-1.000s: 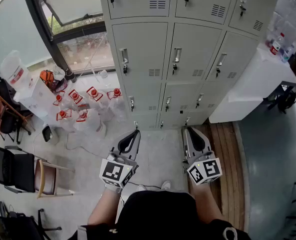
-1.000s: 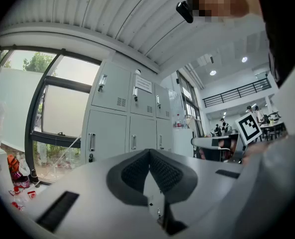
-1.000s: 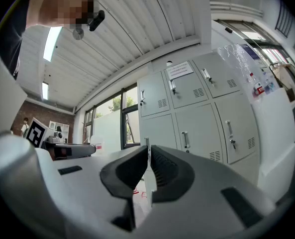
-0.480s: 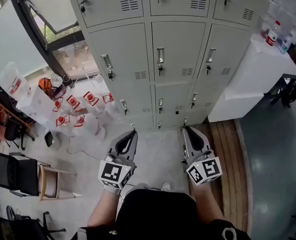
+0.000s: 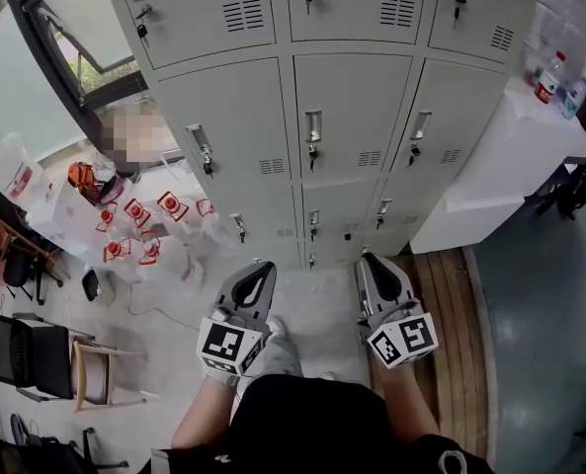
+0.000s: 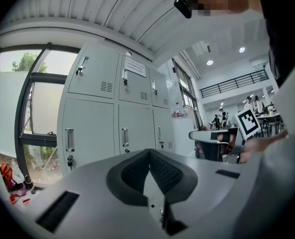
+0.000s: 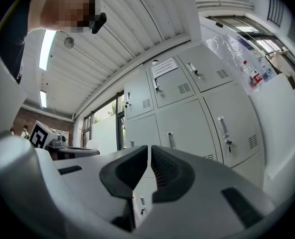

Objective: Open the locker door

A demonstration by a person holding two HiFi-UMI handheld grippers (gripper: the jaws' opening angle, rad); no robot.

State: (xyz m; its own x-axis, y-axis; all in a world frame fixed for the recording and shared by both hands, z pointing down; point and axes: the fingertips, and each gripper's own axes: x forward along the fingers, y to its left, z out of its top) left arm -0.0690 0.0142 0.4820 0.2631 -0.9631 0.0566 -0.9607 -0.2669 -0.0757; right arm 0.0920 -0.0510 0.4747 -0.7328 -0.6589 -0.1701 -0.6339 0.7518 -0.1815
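From the head view, every locker door (image 5: 347, 117) is shut. The left gripper (image 5: 263, 268) and the right gripper (image 5: 369, 262) are low down, well away from the doors.

In the left gripper view, the jaws are pressed together with nothing in them. The lockers stand ahead.

In the right gripper view, the jaws are together too, and empty.

No handle (image 5: 313, 126) is touched yet. I think the whole job is left to do.

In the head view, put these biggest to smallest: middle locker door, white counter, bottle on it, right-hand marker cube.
White counter and middle locker door: about alike, too close to rank.
Then the marker cube, though it sits nearest the camera.
Smallest: bottle.
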